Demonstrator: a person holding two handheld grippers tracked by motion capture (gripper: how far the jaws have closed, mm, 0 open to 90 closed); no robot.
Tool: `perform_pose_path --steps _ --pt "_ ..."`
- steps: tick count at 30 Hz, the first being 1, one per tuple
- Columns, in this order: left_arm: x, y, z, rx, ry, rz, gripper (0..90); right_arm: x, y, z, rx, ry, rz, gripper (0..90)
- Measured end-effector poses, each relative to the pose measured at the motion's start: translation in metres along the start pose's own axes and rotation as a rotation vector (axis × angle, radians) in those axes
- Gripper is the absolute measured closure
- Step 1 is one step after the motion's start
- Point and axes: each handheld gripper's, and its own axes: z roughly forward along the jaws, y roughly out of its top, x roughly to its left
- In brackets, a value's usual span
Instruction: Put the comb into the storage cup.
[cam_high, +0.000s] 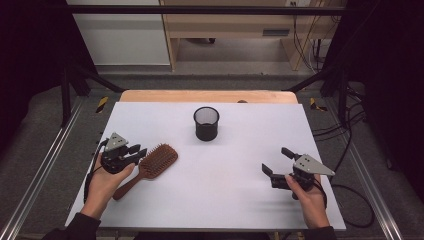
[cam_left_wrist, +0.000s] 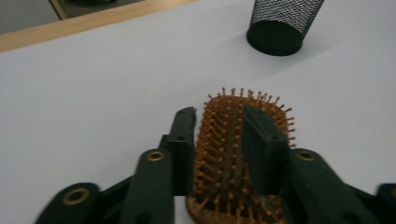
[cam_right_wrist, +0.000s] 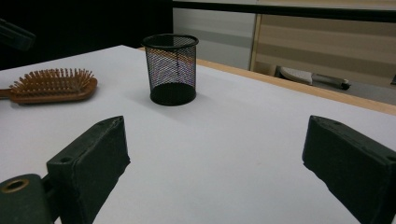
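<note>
The wooden hairbrush (cam_high: 150, 166) lies bristles-up on the near left of the white tabletop (cam_high: 235, 200), its long axis slanting — handle toward the near left edge, head toward the far right, pointing roughly at the black mesh cup (cam_high: 206, 123) standing farther off at the middle. The left gripper (cam_high: 131, 151) is right over the brush; in the left gripper view its jaws stand partly spread above the bristles, pinching nothing. The right gripper (cam_high: 276, 161) rests well apart on the near right, jaws spread wide and empty — so the left hand is plainly nearer.
</note>
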Motion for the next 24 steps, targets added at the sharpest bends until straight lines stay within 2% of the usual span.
perform_pose_path --steps 3,12,16,24 --pt "0.004 -0.004 -0.003 -0.011 0.027 -0.005 44.6 0.0 0.0 0.0 0.0 0.0 0.001 6.9" --pt "0.008 -0.011 -0.005 0.001 0.046 -0.02 10.6 0.0 0.0 0.0 0.002 -0.001 -0.001 6.8" --pt "0.006 -0.012 -0.004 0.023 0.024 -0.004 5.8 0.001 0.0 0.0 0.002 0.0 0.0 6.8" --pt "0.003 -0.015 -0.003 0.045 0.011 0.012 5.3 0.001 0.0 0.0 0.002 0.0 0.001 6.8"
